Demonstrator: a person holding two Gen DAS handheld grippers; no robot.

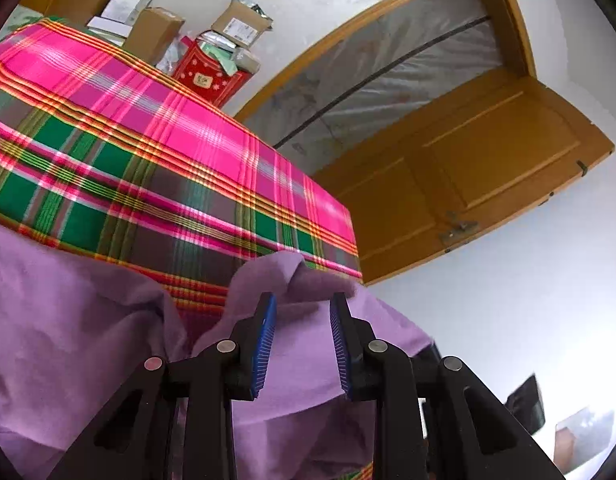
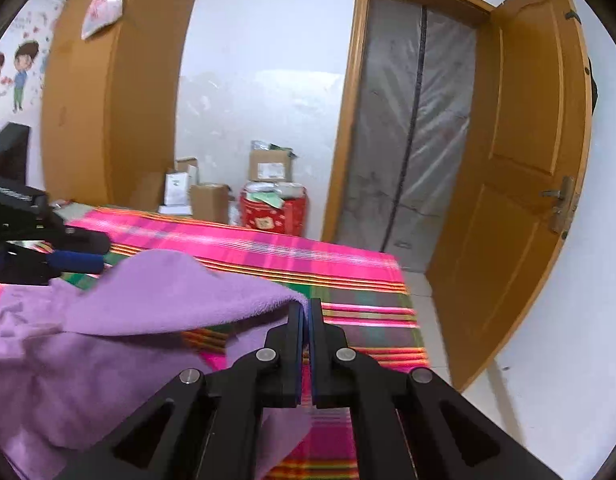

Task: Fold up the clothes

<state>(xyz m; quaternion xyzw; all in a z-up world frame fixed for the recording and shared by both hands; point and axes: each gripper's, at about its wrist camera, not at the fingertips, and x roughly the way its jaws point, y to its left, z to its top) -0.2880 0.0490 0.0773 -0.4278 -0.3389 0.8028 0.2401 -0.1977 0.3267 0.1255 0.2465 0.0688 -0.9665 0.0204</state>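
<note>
Fold step under way: cloth [image 2: 108, 344] edge lifted off the bed [image 2: 268, 248].

Right tongs [image 2: 306, 308] are clenched on the purple cloth's raised edge near the bed's right side. Left tongs [image 1: 303, 306] stand parted with a bunched fold between the pads; I cannot tell if they grip it. Likely next: carry the held edge across the cloth, keeping it taut.

garment: lilac fleece cloth [image 2: 108, 360], soft nap, plain, no print visible
state: rumpled, part folded over, edges raised
pose: one corner lifted to a peak at right [image 2: 296, 300]; another bunched fold raised [image 1: 296, 276]
place: near side of the plaid-covered surface, spread left to centre
far edge: lies over the green and pink stripes
</note>
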